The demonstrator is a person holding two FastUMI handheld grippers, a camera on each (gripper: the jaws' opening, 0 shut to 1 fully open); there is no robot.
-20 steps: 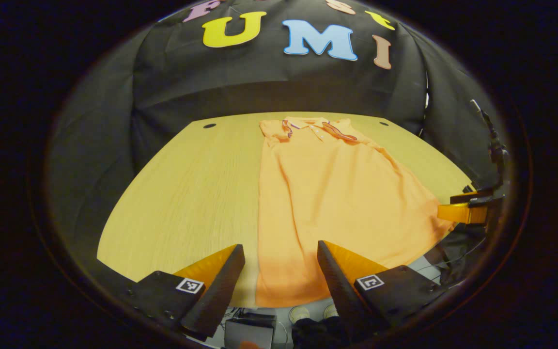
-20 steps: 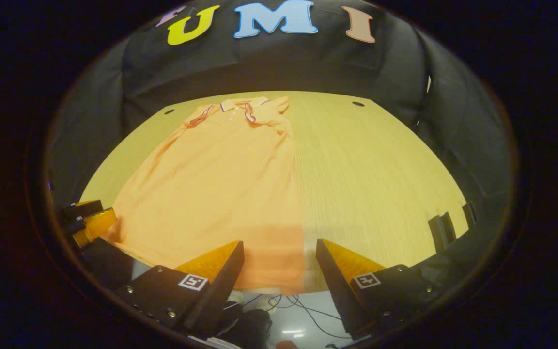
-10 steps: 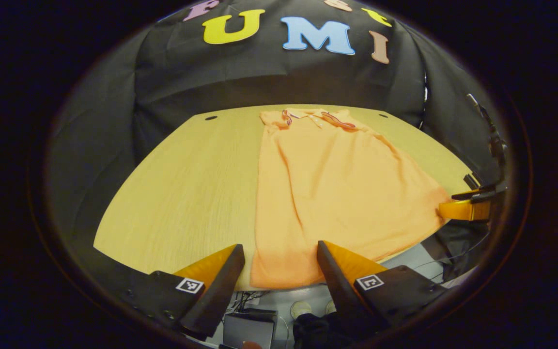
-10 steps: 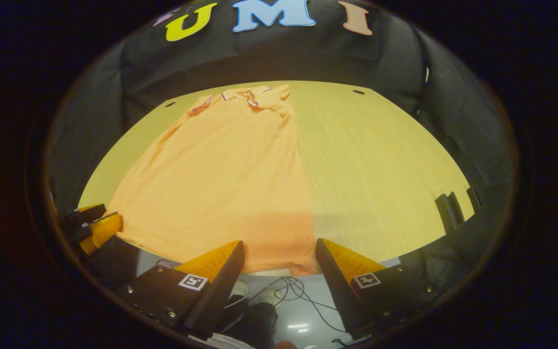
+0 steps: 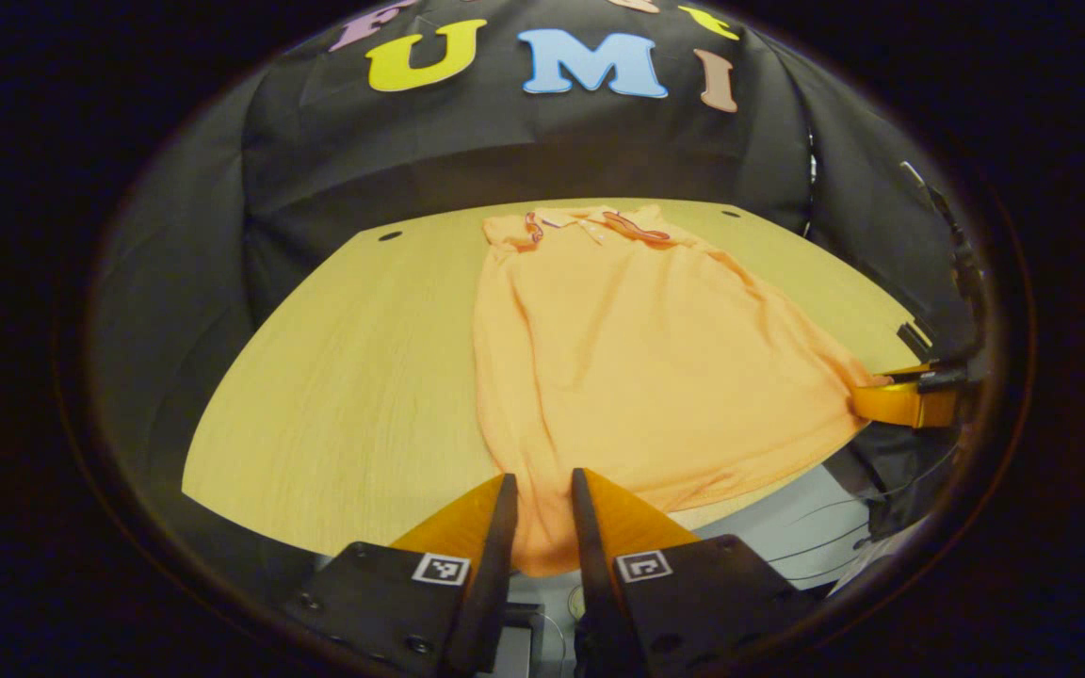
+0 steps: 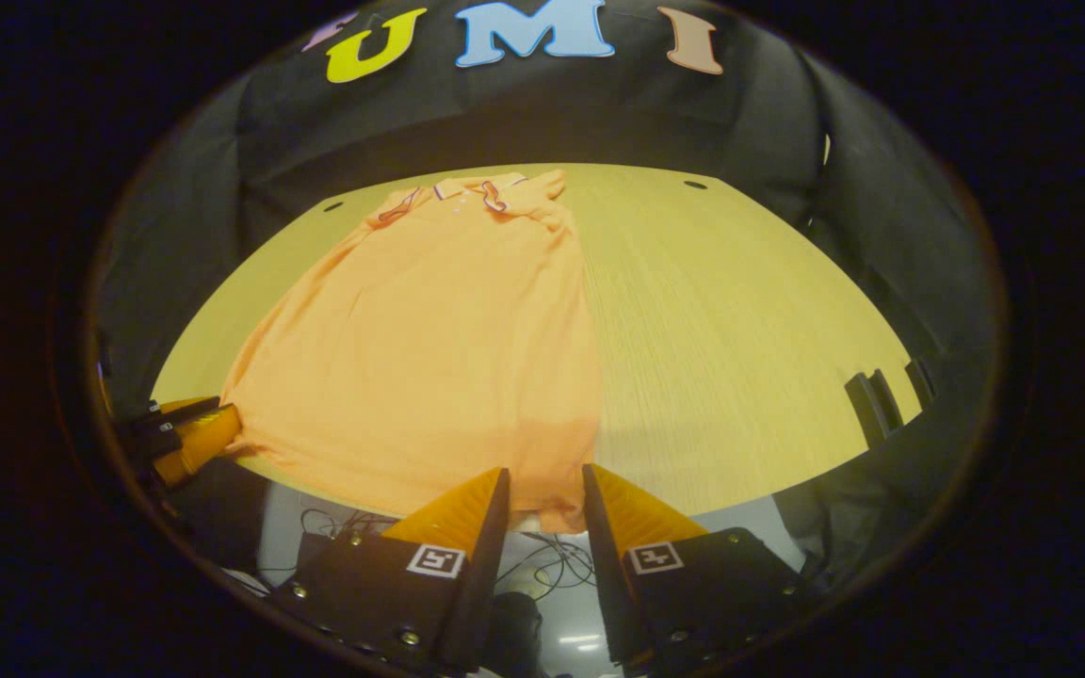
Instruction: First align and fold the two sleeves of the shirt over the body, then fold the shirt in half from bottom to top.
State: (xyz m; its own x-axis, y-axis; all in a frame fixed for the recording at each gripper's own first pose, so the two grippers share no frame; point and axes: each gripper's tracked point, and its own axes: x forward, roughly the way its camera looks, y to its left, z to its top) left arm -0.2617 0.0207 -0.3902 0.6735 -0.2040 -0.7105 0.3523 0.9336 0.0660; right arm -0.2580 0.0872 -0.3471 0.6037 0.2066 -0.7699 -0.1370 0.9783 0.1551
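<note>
An orange polo shirt (image 5: 637, 358) lies flat on the wooden table (image 5: 345, 377), collar (image 5: 590, 224) at the far side, sleeves tucked in over the body. Its bottom hem hangs a little over the near table edge. My left gripper (image 5: 542, 490) is shut on the hem's left corner, with cloth pinched between the fingers. In the right gripper view the shirt (image 6: 439, 339) stretches away from my right gripper (image 6: 547, 485), which is shut on the hem's right corner. Each gripper also appears in the other's view, at the hem's far end: the right gripper (image 5: 900, 400) and the left gripper (image 6: 189, 433).
Bare table (image 6: 740, 330) spreads on both sides of the shirt, with small round holes near the far corners (image 6: 695, 185). Two dark brackets (image 6: 867, 405) stand at the table's right edge. Cables (image 6: 552, 560) lie on the floor below the near edge.
Both grippers were open over the hem and have closed on its corners. The hem now bunches between each pair of fingers.
</note>
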